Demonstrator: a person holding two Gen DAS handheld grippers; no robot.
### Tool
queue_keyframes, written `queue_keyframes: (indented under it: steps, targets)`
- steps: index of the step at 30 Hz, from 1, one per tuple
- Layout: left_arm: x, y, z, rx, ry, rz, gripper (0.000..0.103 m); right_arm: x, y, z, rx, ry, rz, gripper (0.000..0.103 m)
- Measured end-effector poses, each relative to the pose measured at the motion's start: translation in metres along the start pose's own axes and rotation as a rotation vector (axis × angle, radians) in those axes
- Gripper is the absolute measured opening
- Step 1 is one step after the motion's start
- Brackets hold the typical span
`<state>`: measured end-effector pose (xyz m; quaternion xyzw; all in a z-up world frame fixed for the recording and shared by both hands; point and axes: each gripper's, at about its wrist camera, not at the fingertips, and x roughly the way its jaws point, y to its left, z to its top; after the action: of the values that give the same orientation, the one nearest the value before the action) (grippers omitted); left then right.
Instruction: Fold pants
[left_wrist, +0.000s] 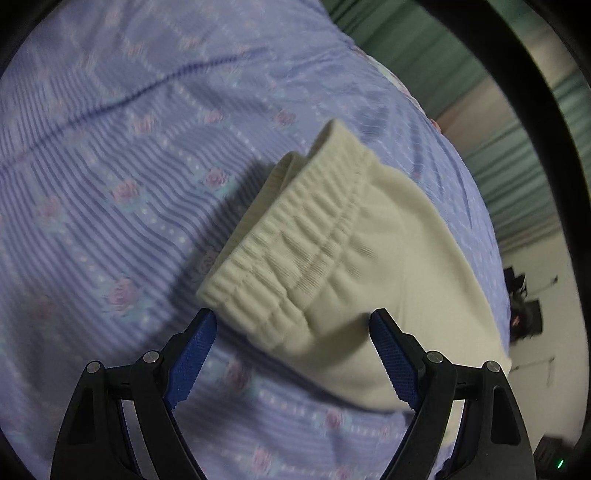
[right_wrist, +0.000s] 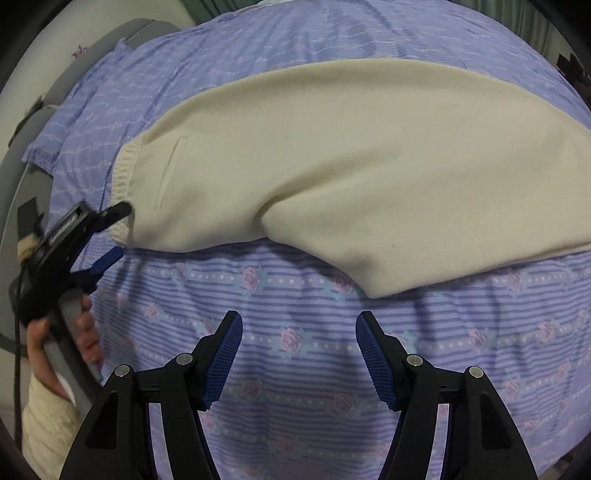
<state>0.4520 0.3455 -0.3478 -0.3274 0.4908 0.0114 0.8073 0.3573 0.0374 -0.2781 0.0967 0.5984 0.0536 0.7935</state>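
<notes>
Cream pants (right_wrist: 332, 166) lie flat on a purple flowered bedsheet (right_wrist: 295, 350), legs together, ribbed waistband (left_wrist: 291, 236) at the left end. My left gripper (left_wrist: 291, 321) is open, its blue pads on either side of the waistband's near corner. It also shows in the right wrist view (right_wrist: 116, 230), open at the waistband. My right gripper (right_wrist: 299, 325) is open and empty above bare sheet, just short of the pants' near edge.
The bed (left_wrist: 110, 147) fills both views. Green curtains (left_wrist: 424, 48) hang beyond its far side. A grey bed frame (right_wrist: 22, 155) curves along the left. Dark objects (left_wrist: 524, 306) lie on the floor past the bed's right edge.
</notes>
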Motion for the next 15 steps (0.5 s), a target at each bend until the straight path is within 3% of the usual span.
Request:
queue_keyframes:
  steps: [2, 3, 6, 7, 8, 12, 15]
  targets:
    - [0.014, 0.003, 0.0, -0.046, 0.02, -0.03, 0.08, 0.004, 0.003, 0.001, -0.002, 0.002, -0.007, 0.065]
    - [0.018, 0.003, 0.001, -0.061, 0.031, -0.038, 0.068, 0.007, 0.003, 0.001, 0.004, 0.006, -0.006, 0.065]
    - [0.021, 0.001, 0.003, -0.104, 0.037, -0.035, 0.051, 0.01, 0.004, 0.003, 0.005, 0.018, -0.008, 0.065]
    - [0.013, -0.004, 0.006, -0.093, 0.02, -0.029, 0.047, 0.01, 0.005, 0.003, 0.0, 0.017, -0.008, 0.065]
    - [0.002, -0.01, 0.011, -0.072, -0.013, -0.025, 0.036, 0.008, 0.005, 0.003, -0.003, 0.017, -0.001, 0.065]
    - [-0.033, -0.054, 0.033, 0.092, -0.14, 0.041, 0.032, -0.005, 0.005, 0.0, -0.036, -0.004, 0.019, 0.065]
    - [-0.027, -0.078, 0.041, 0.196, -0.152, 0.121, 0.032, -0.012, 0.001, -0.003, -0.058, -0.022, 0.021, 0.065]
